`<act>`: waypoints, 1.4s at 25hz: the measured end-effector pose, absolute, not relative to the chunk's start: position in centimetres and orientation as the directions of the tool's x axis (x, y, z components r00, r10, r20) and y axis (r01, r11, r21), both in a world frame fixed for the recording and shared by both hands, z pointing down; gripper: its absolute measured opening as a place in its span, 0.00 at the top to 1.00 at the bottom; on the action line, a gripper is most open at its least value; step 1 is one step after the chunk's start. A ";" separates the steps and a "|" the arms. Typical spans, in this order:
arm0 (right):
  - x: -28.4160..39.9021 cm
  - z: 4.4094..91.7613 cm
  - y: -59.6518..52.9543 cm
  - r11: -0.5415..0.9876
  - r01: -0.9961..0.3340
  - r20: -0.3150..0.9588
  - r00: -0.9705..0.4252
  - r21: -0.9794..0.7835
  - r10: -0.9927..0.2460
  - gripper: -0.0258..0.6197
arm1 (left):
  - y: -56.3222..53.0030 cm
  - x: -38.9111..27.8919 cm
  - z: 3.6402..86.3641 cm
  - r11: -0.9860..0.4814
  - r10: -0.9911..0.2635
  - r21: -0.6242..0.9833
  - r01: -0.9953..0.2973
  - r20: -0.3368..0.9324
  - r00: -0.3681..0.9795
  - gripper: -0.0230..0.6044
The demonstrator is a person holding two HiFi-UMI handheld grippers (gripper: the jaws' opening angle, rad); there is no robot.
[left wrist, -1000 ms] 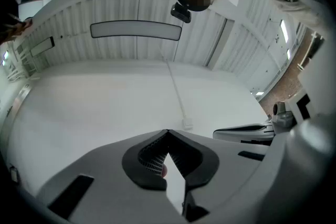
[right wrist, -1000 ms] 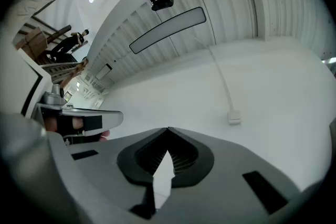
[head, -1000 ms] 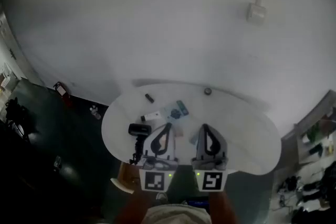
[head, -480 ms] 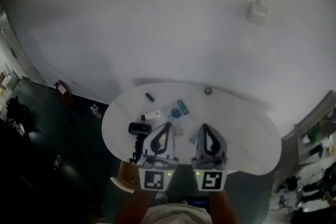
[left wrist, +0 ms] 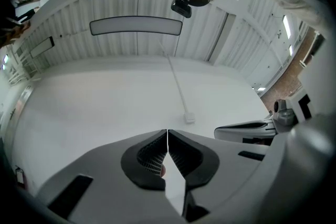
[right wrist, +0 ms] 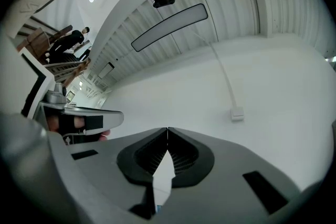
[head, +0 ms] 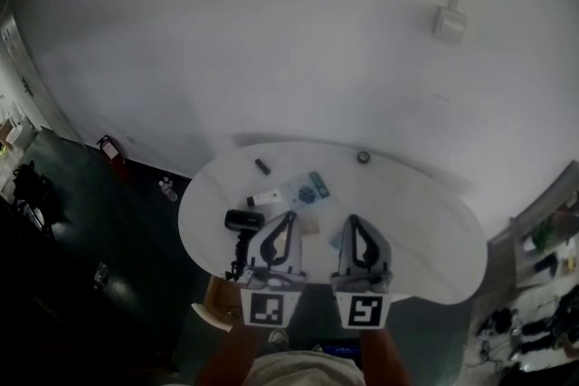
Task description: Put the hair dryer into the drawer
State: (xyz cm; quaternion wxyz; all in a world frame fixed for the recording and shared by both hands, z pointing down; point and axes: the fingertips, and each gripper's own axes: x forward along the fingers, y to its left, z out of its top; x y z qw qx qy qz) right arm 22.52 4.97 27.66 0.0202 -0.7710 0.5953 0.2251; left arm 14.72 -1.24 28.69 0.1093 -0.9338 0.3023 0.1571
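A black hair dryer point(head: 242, 220) lies on the white round table point(head: 425, 240), near its front left, and its dark cord point(head: 238, 267) trails to the table's near edge. My left gripper point(head: 290, 214) hangs just right of the dryer, apart from it, jaws shut with nothing between them. Beside it, my right gripper point(head: 350, 218) is also shut and empty. In the left gripper view the left gripper point(left wrist: 167, 131) points up at a white wall. The right gripper point(right wrist: 167, 128) does the same in the right gripper view.
Beyond the dryer on the table lie a white tube point(head: 264, 198), a blue packet point(head: 313, 187), a small black item point(head: 262, 166) and a round dark knob point(head: 363, 157). A tan and white thing point(head: 213, 301) sticks out under the table's front left edge. A wall box point(head: 450, 23) sits high up.
Neither gripper has moved and the things on the table lie where they were. Only the head view has shifted a little.
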 end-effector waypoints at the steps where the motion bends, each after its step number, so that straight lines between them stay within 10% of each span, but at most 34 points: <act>1: 22.4 27.7 4.9 -0.288 -0.929 -0.369 0.190 0.232 -0.910 0.95 | -1.3 14.6 28.8 -0.792 -0.533 -0.109 -0.601 -0.357 0.767 0.96; 35: 16.4 29.9 -1.9 -0.192 -0.947 -0.312 0.107 0.257 -0.944 0.95 | -8.2 8.6 32.7 -0.731 -0.640 -0.079 -0.677 -0.262 0.722 0.96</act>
